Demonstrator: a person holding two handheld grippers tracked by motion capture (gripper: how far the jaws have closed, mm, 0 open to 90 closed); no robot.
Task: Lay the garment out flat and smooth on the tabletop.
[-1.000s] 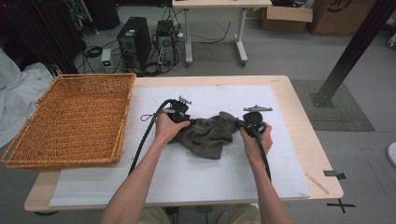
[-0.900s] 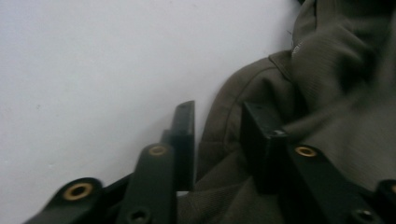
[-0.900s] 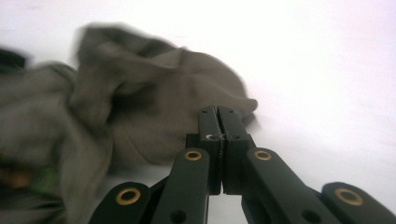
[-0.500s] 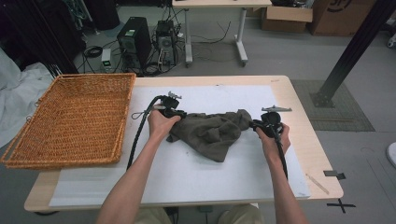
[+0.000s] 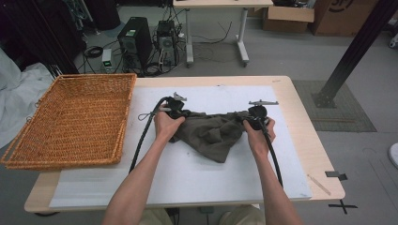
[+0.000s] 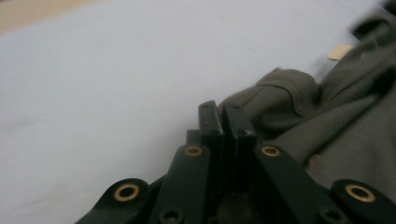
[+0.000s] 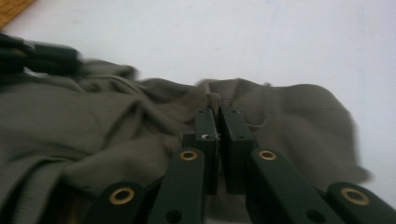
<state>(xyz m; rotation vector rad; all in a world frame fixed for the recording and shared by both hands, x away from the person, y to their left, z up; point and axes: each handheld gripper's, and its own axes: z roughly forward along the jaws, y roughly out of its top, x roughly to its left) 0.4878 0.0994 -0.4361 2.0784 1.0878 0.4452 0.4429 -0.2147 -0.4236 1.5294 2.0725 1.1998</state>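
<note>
So we'd just clamped both the left gripper (image 5: 181,113) and right gripper (image 5: 249,121) onto the crumpled olive-green cloth garment (image 5: 212,137) and pulled it wider, ready for flattening.

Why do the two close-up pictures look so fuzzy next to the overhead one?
High view: even light, soft shadows, the olive cloth and wicker basket fairly sharp. Left gripper view: the black jaws are crisp, the cloth's far edge at the right smeared. Right gripper view: the cloth is soft, and the left gripper is streaked with motion blur.
</note>
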